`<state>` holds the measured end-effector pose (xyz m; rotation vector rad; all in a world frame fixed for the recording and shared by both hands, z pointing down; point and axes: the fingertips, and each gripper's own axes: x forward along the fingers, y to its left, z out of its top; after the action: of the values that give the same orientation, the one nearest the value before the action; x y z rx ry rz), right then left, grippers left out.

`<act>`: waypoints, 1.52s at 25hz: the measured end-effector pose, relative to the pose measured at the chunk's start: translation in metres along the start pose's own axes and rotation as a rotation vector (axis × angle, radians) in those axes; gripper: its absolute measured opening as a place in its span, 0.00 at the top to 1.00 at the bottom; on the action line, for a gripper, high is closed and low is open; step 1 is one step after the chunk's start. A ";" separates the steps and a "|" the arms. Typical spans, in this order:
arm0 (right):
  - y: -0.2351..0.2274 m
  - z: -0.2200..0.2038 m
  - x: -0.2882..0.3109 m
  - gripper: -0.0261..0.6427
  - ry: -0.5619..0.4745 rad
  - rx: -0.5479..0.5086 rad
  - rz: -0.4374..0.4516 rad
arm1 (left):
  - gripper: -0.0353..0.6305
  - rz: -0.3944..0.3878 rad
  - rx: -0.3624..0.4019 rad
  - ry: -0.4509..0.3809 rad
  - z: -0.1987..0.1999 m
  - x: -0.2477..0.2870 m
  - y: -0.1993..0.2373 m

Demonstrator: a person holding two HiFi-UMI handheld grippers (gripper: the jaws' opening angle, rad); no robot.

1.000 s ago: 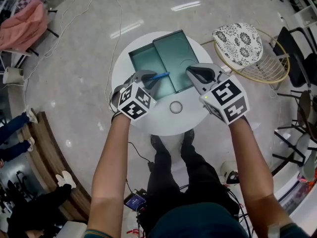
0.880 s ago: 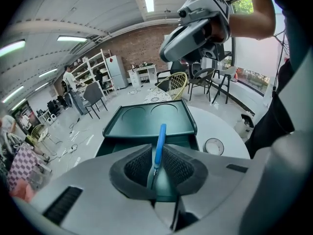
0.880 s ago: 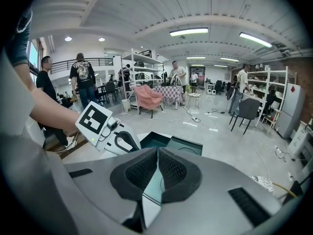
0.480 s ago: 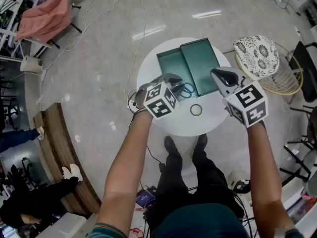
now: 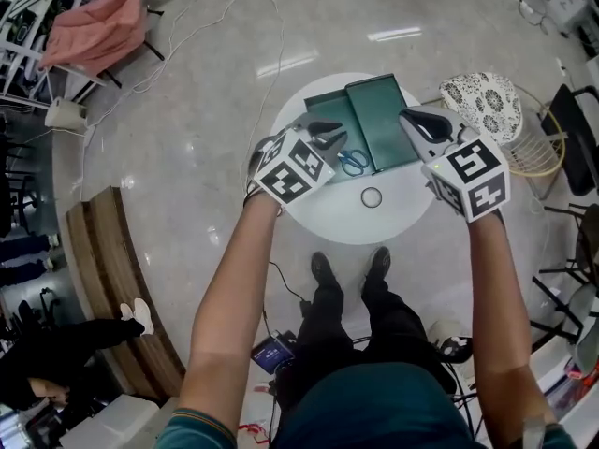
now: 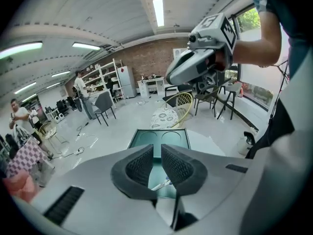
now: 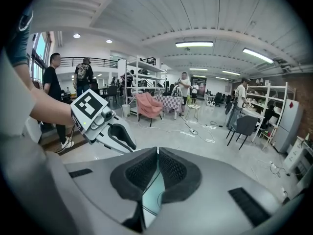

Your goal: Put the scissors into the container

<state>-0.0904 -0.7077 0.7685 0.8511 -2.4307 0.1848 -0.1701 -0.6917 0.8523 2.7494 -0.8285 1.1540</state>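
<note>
The blue-handled scissors lie inside the green container, near the front edge of its left tray, on the white round table. My left gripper hovers just left of them, its jaws parted by a narrow gap with nothing between. Through that gap in the left gripper view I see the scissors on the green tray. My right gripper is shut and empty, held above the container's right edge. Each gripper view shows the other gripper: the right, the left.
A small round ring lies on the table in front of the container. A wire chair with a patterned cushion stands to the right. Cables run over the floor behind, and a pink cloth hangs at the far left. A wooden bench stands at the left.
The left gripper carried the scissors over the container, let them go, and drew back to the left. The scissors now rest in the tray. The right gripper stayed shut.
</note>
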 end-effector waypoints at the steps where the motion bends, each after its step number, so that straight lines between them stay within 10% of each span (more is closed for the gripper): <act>1: 0.005 0.009 -0.007 0.90 -0.006 -0.010 -0.005 | 0.85 0.009 -0.010 -0.017 0.009 -0.014 0.001; 15: 0.072 0.145 -0.147 0.90 -0.137 -0.134 -0.059 | 0.86 0.155 -0.075 -0.178 0.149 -0.235 -0.020; 38: 0.173 0.298 -0.394 0.90 -0.375 -0.346 -0.111 | 0.87 0.467 0.079 -0.295 0.284 -0.511 -0.135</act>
<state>-0.0774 -0.4498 0.3132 0.9195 -2.6313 -0.4645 -0.2147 -0.4106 0.3247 2.9221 -1.5555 0.8452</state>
